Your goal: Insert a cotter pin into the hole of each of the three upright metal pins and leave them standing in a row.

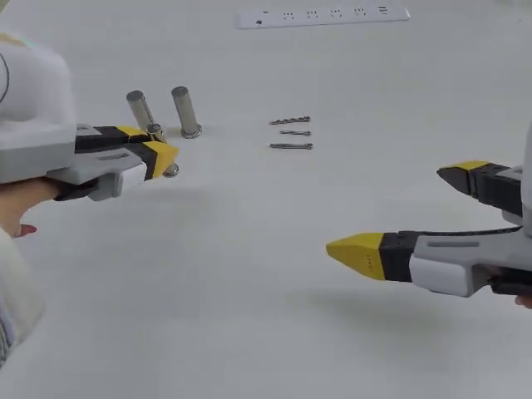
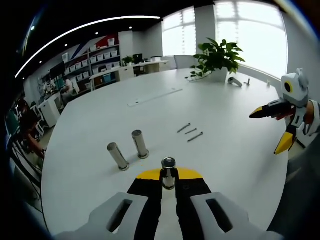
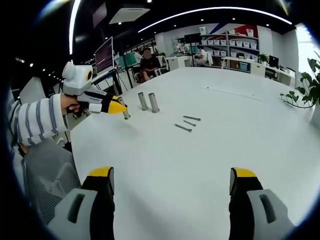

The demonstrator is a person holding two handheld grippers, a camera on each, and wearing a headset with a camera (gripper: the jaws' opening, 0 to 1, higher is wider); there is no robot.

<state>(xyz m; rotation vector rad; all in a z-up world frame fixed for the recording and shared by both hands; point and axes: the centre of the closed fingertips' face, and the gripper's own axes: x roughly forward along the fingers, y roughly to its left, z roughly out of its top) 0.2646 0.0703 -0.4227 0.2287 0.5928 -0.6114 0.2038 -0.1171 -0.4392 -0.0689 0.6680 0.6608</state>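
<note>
Left hand-held gripper [image 1: 158, 148]: jaws closed on the nearest metal pin [image 2: 168, 164], gripping it mid-shaft. The pin is roughly upright; can't tell if its base touches the desk [image 1: 249, 316].

Other two metal pins [image 1: 184, 110] stand free side by side, just beyond the held one at about 12 o'clock.

Three cotter pins [image 1: 291, 133] lie flat in a short stack at 3 o'clock of the metal pins, well apart from them. None is in a hole.

Right hand-held gripper [image 1: 386, 209]: jaws wide open, empty, above the desk at 5 o'clock of the cotter pins.

Power strip [image 1: 324, 15] lies at the far edge, 12 o'clock.
</note>
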